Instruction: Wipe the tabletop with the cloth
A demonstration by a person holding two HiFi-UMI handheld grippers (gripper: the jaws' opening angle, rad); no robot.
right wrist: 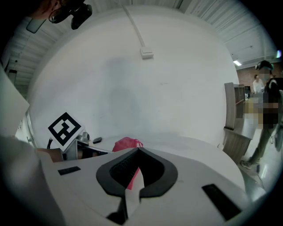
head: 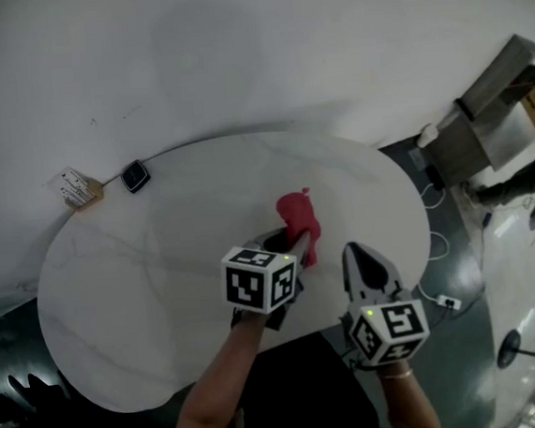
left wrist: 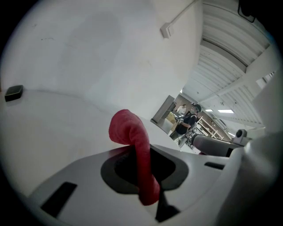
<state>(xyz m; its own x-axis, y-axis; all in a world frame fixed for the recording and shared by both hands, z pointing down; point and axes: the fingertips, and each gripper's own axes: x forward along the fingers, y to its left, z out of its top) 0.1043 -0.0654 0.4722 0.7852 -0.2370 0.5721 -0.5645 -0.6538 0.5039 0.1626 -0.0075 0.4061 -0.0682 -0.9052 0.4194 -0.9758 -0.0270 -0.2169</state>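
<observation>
Cloth (head: 298, 222) clenched in my left gripper (head: 292, 245), bunched up over the middle of the table (head: 144, 295) — my right gripper (head: 359, 263) is closed on nothing, just beside. To wipe well I'd press the wad flat first, then sweep in broad, overlapping strokes.

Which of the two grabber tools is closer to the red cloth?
Left. The left gripper is clamped on the red cloth; the right gripper hangs apart, shut and empty, to the cloth's right.
</observation>
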